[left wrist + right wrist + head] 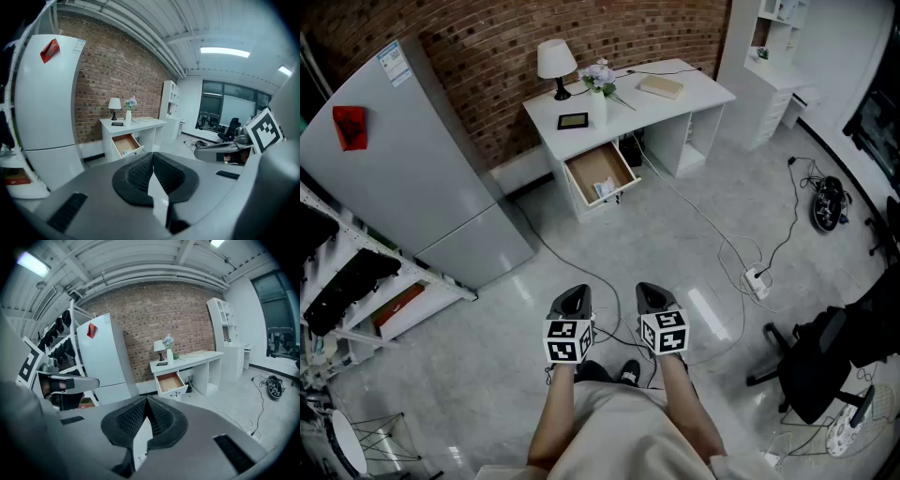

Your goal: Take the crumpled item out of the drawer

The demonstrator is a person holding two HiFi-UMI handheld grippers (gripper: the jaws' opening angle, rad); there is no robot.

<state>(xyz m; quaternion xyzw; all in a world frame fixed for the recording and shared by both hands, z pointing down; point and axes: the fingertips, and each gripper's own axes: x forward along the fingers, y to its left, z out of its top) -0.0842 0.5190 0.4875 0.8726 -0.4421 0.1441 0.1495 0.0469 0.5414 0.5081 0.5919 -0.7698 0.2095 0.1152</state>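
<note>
Head view: a person stands well apart from the white desk (675, 80), with the left hand-held gripper (573, 298) and right hand-held gripper (651, 296) held side by side, each with its jaws pressed together on nothing. Below the desk's front edge, at the lamp (555, 61) end, the drawer (591, 169) hangs open. A small pale item (606, 189) lies near the drawer's front edge, too small to make out. The step in hand looks like the approach: close in, spread one gripper's jaws before reaching, and descend from above, clear of the drawer's front wall.
</note>
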